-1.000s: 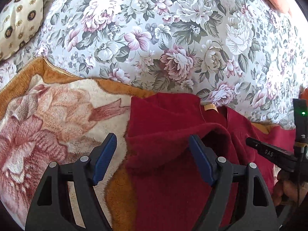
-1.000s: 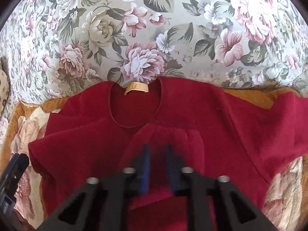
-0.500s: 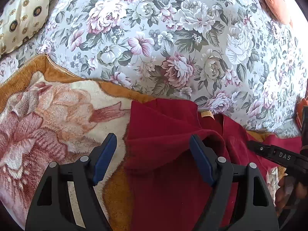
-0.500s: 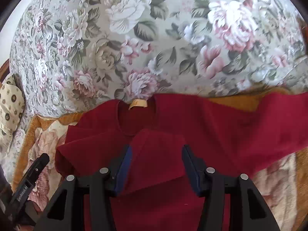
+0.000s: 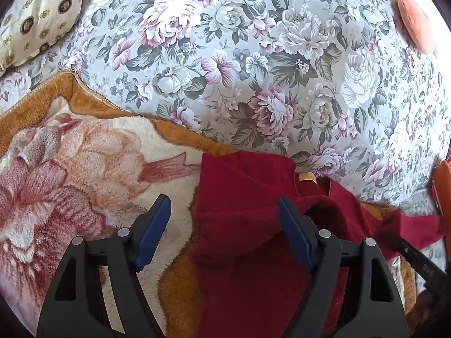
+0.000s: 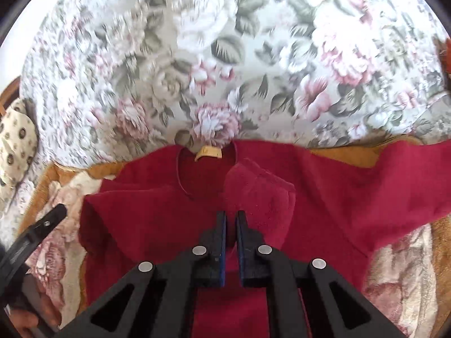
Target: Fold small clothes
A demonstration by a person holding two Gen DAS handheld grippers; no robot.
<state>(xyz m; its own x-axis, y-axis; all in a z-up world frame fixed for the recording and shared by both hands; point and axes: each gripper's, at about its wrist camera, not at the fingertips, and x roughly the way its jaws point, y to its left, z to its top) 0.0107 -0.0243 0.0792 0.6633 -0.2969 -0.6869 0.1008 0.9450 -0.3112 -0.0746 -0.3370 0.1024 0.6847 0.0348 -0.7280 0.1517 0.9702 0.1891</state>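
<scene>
A dark red fleece top [image 6: 324, 197] lies on a plush orange-and-cream blanket [image 5: 84, 169], neckline and tan label [image 6: 208, 152] at the far side. Its left sleeve is folded over the chest, the cuff [image 6: 259, 188] lying near the neckline. My right gripper [image 6: 231, 225] hovers over the chest, jaws nearly closed with a thin gap; no cloth shows between them. My left gripper [image 5: 224, 231] is open and empty above the top's folded left edge [image 5: 239, 225]. The right sleeve [image 6: 408, 174] stretches out to the right.
A floral sheet [image 5: 253, 70] covers the surface beyond the blanket. A cream patterned cushion [image 5: 36, 17] lies at the far left and an orange cushion [image 5: 414, 19] at the far right. The left gripper's finger [image 6: 36, 231] shows at the left edge of the right wrist view.
The right gripper opened and let go of the folded sleeve, drew back and up, then closed its jaws again. The left gripper stayed open and drew back slightly.
</scene>
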